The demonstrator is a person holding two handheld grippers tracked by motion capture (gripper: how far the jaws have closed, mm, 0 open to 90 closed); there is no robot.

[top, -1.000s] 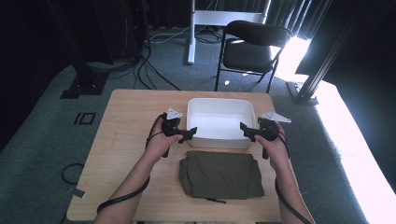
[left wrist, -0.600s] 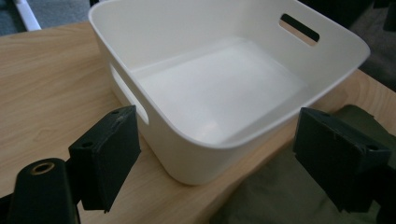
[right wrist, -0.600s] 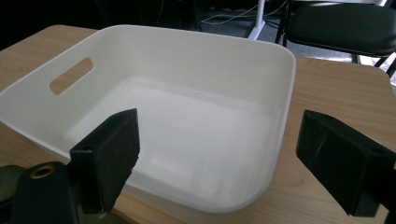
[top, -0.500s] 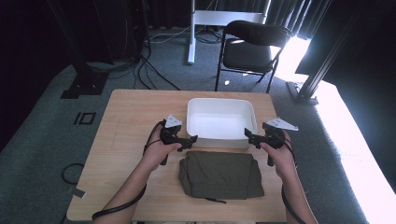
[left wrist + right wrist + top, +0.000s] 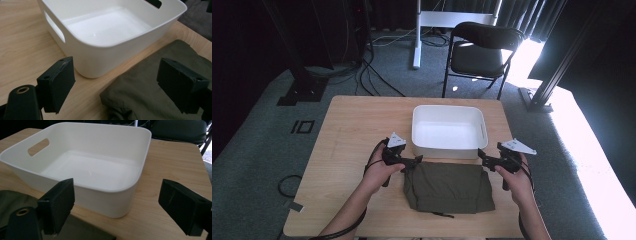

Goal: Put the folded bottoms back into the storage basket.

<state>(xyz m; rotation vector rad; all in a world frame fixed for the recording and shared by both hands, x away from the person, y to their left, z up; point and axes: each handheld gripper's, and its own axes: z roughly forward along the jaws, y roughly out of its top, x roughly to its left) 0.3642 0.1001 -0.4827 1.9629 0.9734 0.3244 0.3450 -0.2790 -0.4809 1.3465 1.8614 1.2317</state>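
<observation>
A folded olive-green garment lies on the wooden table just in front of an empty white plastic bin. My left gripper hovers open at the garment's far left corner, next to the bin's near left corner. My right gripper is open at the garment's far right corner, beside the bin's near right corner. In the left gripper view the jaws stand wide apart over the garment and the bin. The right gripper view looks across the bin, with the garment low at the left.
Bare wooden table stretches left of the bin and the garment. Beyond the table stand a black folding chair and a white desk leg, with cables on the grey carpet. A black cord trails from the garment's near edge.
Both hands have drawn back toward the near side of the table, from the bin's side walls to the garment's far corners. Jaws stay open; bin and garment have not moved.
</observation>
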